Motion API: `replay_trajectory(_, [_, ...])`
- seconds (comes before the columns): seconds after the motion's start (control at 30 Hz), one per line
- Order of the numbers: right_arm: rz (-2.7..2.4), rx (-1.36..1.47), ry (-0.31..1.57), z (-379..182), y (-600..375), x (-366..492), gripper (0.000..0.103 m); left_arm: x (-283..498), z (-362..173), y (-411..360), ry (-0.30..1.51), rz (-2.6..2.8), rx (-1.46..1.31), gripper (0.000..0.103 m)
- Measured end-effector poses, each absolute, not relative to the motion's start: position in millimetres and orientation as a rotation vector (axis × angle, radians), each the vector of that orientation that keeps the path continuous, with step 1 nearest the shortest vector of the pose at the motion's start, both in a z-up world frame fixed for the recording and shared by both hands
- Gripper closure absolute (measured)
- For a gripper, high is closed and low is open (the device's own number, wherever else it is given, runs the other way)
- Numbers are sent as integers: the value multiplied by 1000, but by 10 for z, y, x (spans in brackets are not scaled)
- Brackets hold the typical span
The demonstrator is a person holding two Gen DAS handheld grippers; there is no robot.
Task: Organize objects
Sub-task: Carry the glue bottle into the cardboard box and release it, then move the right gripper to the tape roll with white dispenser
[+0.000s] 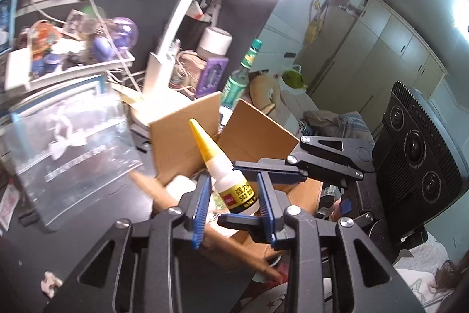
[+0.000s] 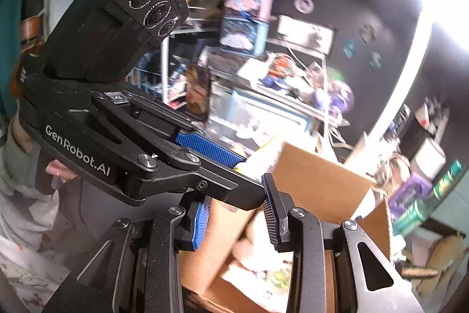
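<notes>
My left gripper point(image 1: 234, 204) is shut on a white glue bottle point(image 1: 231, 184) with a yellow pointed cap, held upright over an open cardboard box point(image 1: 258, 134). My right gripper point(image 1: 255, 195) reaches in from the right, its fingers around the same bottle's base; I cannot tell whether they touch it. In the right wrist view my right gripper point(image 2: 237, 219) stands apart around the left gripper's finger point(image 2: 228, 187), over the box point(image 2: 316, 175). The bottle point(image 2: 261, 157) shows there only as a blurred white and yellow shape.
A clear plastic stand point(image 1: 76, 134) stands left of the box on the dark desk point(image 1: 96, 228). A white lamp arm point(image 1: 181, 19), a green bottle point(image 1: 240, 75), a purple box point(image 1: 211, 75) and cluttered shelves point(image 1: 67, 60) lie behind. A wooden stick point(image 1: 164, 195) leans over the box edge.
</notes>
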State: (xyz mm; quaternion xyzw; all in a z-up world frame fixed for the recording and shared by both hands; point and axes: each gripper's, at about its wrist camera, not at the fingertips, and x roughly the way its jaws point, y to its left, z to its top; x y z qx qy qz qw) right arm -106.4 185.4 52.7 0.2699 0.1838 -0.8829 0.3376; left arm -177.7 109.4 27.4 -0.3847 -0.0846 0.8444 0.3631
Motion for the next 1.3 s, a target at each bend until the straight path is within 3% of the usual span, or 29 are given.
replay_trajectory(0.43, [-2333,857,452,351,2281,-1299,74,-2071,132,1619,-139,2101,-1083,74])
replay_trajectory(0.5, [-2341,864,470,327,2294,-1296,74,-2079,134,1638,-124,2116,-1089,70])
replay_trajectory(0.57, [-2332,875,450,327,2306,-1316,73,-2079,140,1636,-109,2148,-1091,46])
replay_trajectory(0.9, [-2341,876,452,332,2302,-1322,69,-2025,167,1560,-74,2207,-1079,44])
replay_trajectory(1.3, [-2298,815,478,475,2008,-1092,69,-1712,342,1022,-77,2334,-993,33])
